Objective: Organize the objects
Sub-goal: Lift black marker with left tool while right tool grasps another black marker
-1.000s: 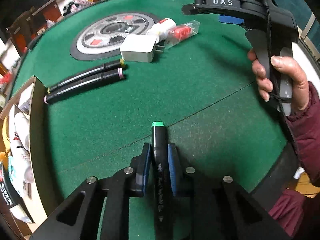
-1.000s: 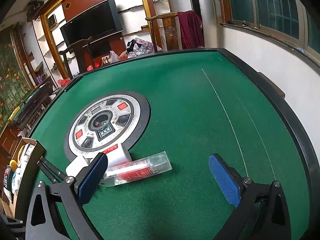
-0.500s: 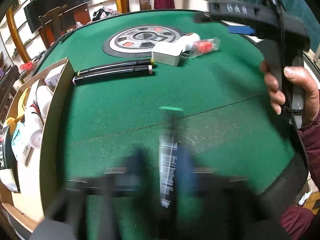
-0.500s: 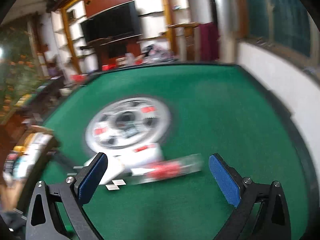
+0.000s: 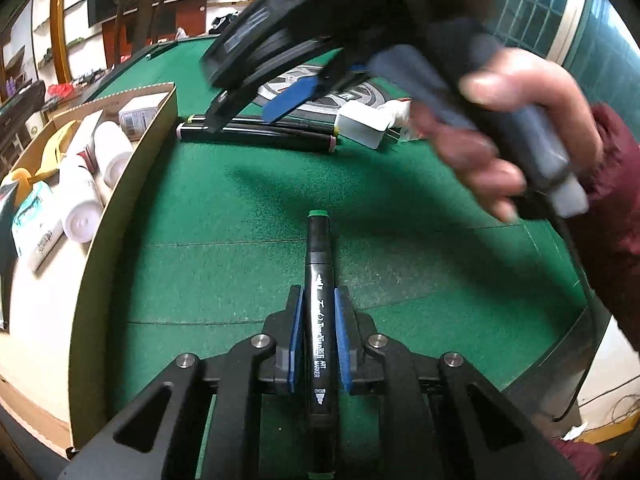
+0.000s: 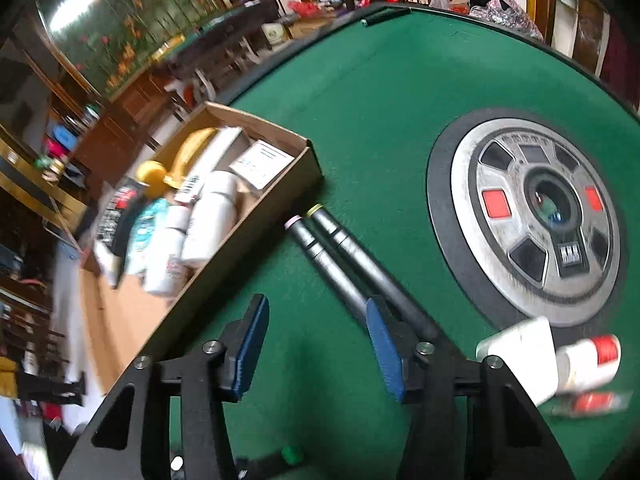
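Pinching a green-capped marker [image 5: 318,312] lengthwise for carrying, the left claw [image 5: 318,336] waits near the cardboard box [image 5: 120,216], while the spread right claw [image 6: 316,348] hovers beside two markers [image 6: 340,264] by that box.

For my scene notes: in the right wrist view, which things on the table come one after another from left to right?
cardboard box → two black markers → round silver centre panel → white block → white bottle with red cap
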The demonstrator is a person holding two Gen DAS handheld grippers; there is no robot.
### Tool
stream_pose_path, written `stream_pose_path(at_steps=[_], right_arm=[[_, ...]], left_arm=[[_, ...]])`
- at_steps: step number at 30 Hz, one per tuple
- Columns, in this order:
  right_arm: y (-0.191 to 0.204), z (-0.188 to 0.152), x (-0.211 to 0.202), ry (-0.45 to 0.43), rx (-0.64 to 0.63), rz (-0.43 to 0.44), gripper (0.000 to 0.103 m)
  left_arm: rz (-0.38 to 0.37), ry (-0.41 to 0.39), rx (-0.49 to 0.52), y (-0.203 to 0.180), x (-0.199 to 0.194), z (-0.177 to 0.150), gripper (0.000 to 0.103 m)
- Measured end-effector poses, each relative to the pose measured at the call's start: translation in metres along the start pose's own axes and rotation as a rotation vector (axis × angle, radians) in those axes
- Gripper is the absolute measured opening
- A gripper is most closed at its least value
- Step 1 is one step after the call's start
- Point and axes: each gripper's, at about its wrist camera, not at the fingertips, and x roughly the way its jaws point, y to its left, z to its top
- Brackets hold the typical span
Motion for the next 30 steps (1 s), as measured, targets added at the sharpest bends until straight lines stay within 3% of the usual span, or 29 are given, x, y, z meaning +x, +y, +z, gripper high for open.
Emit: stream_pose_path(at_steps=[6, 9, 11, 12, 14, 21, 30], right_arm=[[0.003, 0.011, 0.020, 0.057, -0.019, -0.076, 0.053], [0.011, 0.014, 0.027, 0.070, -0.064, -0.171, 0.048], [0.018, 0.014, 0.027, 0.069, -0.091, -0.251, 0.038], [0.019, 0.013, 0.026, 0.068, -0.085, -0.251, 0.027], [0.017, 0.009, 0.022, 0.067, -0.061, -0.262, 0.017], [-0.020, -0.040, -0.019, 0.035, 0.113, -0.215, 0.016], [-0.050, -0.110, -0.093, -0.137, 0.266, -0.078, 0.016]], left_arm=[[-0.003, -0.017, 0.023, 0.000, -0.005, -0.006, 0.015], [-0.012, -0.024, 0.019, 0.000, -0.006, -0.006, 0.015], [-0.021, -0.027, 0.009, 0.000, -0.007, -0.007, 0.015], [-0.026, -0.029, 0.004, 0.001, -0.007, -0.007, 0.015], [-0.033, -0.032, -0.009, 0.001, -0.007, -0.007, 0.015], [-0.088, -0.044, -0.099, 0.013, -0.007, -0.008, 0.015], [-0.063, -0.094, -0.120, 0.011, -0.026, -0.006, 0.014]])
